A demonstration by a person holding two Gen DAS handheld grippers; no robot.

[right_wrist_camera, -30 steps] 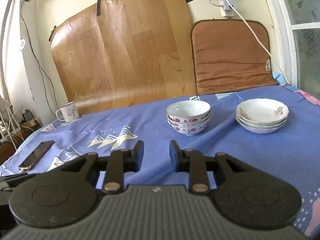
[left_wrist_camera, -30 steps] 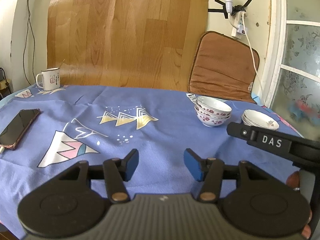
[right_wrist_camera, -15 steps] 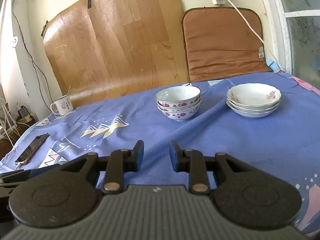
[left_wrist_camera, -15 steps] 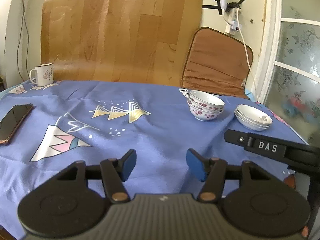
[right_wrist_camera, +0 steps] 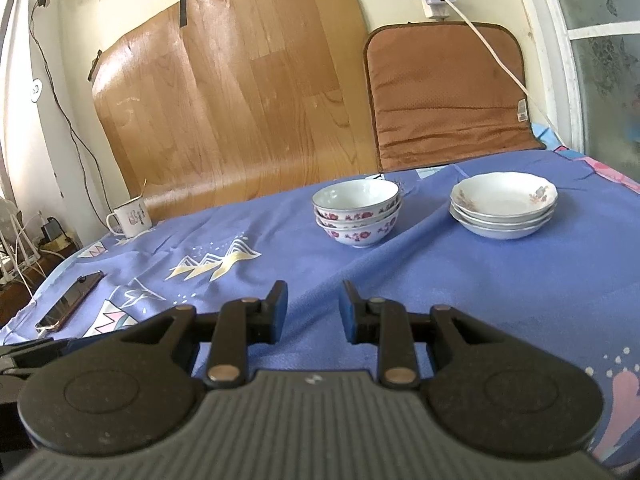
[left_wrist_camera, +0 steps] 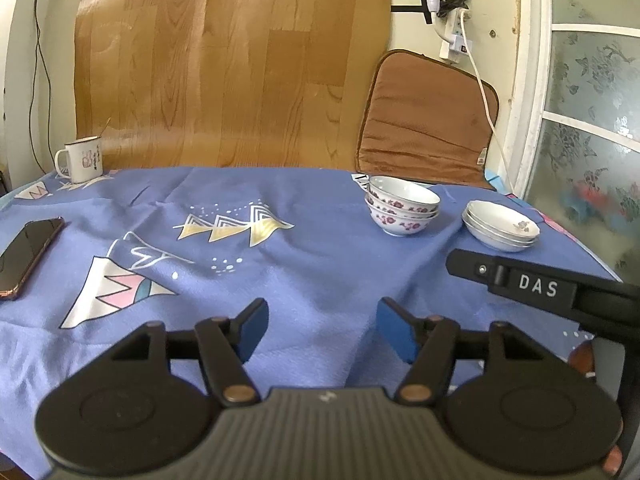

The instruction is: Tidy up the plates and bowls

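A stack of three white bowls with red flowers (left_wrist_camera: pixel 402 210) (right_wrist_camera: pixel 357 213) stands on the blue tablecloth at the far right. Beside it, further right, sits a stack of three white plates (left_wrist_camera: pixel 501 229) (right_wrist_camera: pixel 503 205). My left gripper (left_wrist_camera: pixel 320 328) hovers over the cloth near the front edge, well short of the bowls; its jaws are opening with nothing between them. My right gripper (right_wrist_camera: pixel 313 314) is open and empty too, also well short of both stacks. The right gripper's black body (left_wrist_camera: pixel 540 288) shows at the right of the left wrist view.
A white enamel mug (left_wrist_camera: pixel 82 159) (right_wrist_camera: pixel 130 216) stands at the far left of the table. A phone (left_wrist_camera: pixel 26 254) (right_wrist_camera: pixel 70 300) lies on the cloth at the left. A wooden board and a brown cushion (left_wrist_camera: pixel 426 124) lean on the wall behind.
The left gripper's jaws have spread wider. Both views shifted slightly; the bowls and plates have not moved on the cloth.
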